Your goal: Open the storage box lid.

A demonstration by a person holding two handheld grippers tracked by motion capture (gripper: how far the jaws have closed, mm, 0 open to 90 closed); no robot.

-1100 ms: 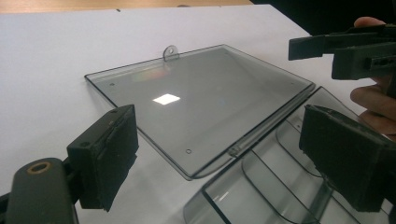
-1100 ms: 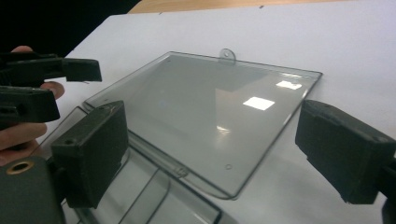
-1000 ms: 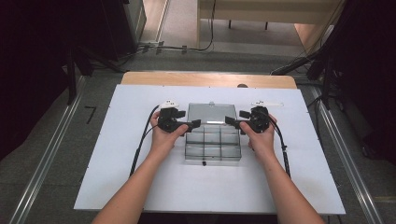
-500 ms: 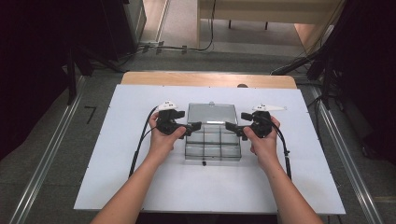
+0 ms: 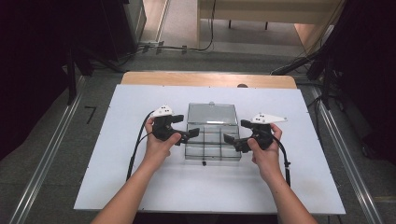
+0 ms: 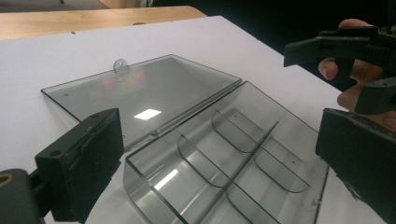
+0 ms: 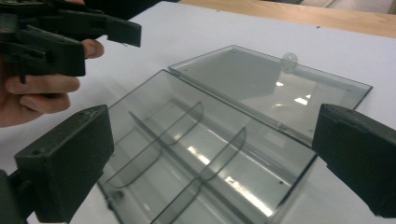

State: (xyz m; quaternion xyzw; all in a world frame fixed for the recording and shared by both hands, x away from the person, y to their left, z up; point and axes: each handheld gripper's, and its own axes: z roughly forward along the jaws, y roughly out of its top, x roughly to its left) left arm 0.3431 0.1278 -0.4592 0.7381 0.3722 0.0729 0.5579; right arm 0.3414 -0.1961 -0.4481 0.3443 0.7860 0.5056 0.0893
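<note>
A clear smoky plastic compartment box point(image 5: 212, 145) lies open mid-table, its lid point(image 5: 211, 113) flat behind it; inner dividers point(image 6: 219, 154) split it into several empty cells. My left gripper point(image 5: 190, 135) hovers at the box's left side and my right gripper point(image 5: 232, 138) at its right side, tips pointing inward. Both sets of jaws have just been opening and stand wide, pressing on nothing. In the left gripper view my own jaws point(image 6: 219, 172) frame the box, with the right gripper point(image 6: 336, 51) beyond. The right gripper view point(image 7: 212, 163) mirrors this, with the left gripper point(image 7: 70, 32) at top left.
A white board point(image 5: 140, 186) covers the table, with a wooden edge point(image 5: 205, 78) at the back. Black cables point(image 5: 136, 149) trail from both grippers toward me. Metal rails point(image 5: 42, 168) and dark stands flank the table.
Both grippers have drawn back from the box's hinge line toward me and lifted slightly, and their jaws have widened. The box and lid lie as before.
</note>
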